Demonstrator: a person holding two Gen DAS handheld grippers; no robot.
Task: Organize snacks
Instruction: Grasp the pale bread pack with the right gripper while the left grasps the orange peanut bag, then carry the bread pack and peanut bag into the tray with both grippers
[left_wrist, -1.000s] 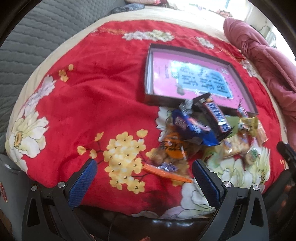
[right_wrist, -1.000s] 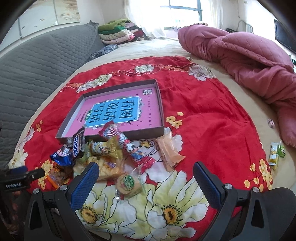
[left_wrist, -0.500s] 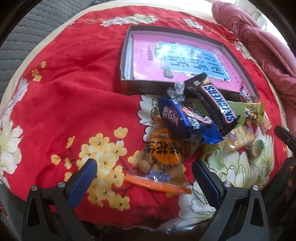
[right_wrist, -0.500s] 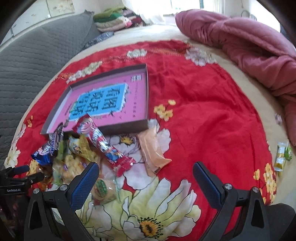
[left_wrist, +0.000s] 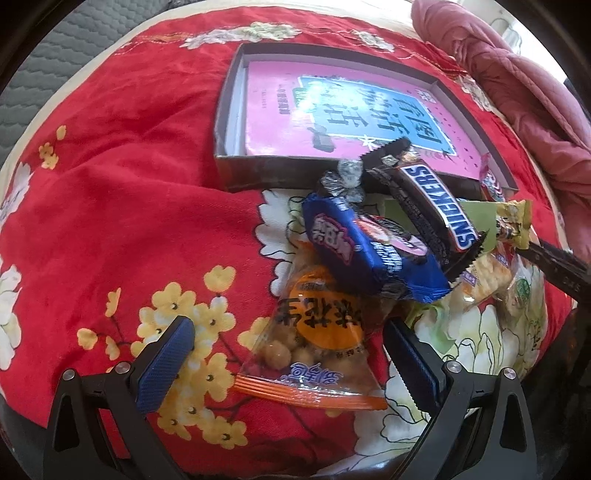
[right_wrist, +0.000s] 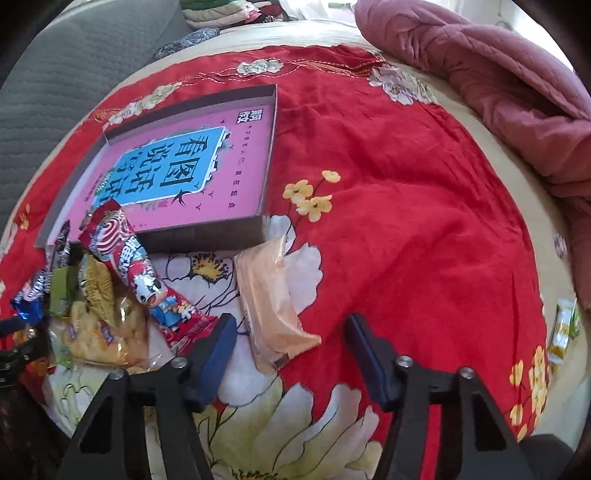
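A pile of snacks lies on the red floral cloth in front of a shallow dark box (left_wrist: 258, 171) (right_wrist: 207, 232) with a pink book in it. My left gripper (left_wrist: 288, 347) is open, its fingers either side of a clear orange peanut bag (left_wrist: 314, 347). Behind that lie a blue packet (left_wrist: 362, 254) and a Snickers bar (left_wrist: 439, 206). My right gripper (right_wrist: 290, 332) is open, its fingers either side of a pale orange wafer pack (right_wrist: 269, 295). A long red packet (right_wrist: 140, 273) and a yellow cracker bag (right_wrist: 99, 325) lie to its left.
A pink quilt (right_wrist: 498, 85) is bunched at the far right. Small yellow-green packets (right_wrist: 563, 328) lie off the cloth at the right edge. A grey quilted headboard (right_wrist: 74, 66) rises on the left. The other gripper shows at the edge of each view.
Both grippers have moved forward and down towards the snacks. The left one now straddles the peanut bag and the right one the orange wafer pack. The right gripper's gap has narrowed.
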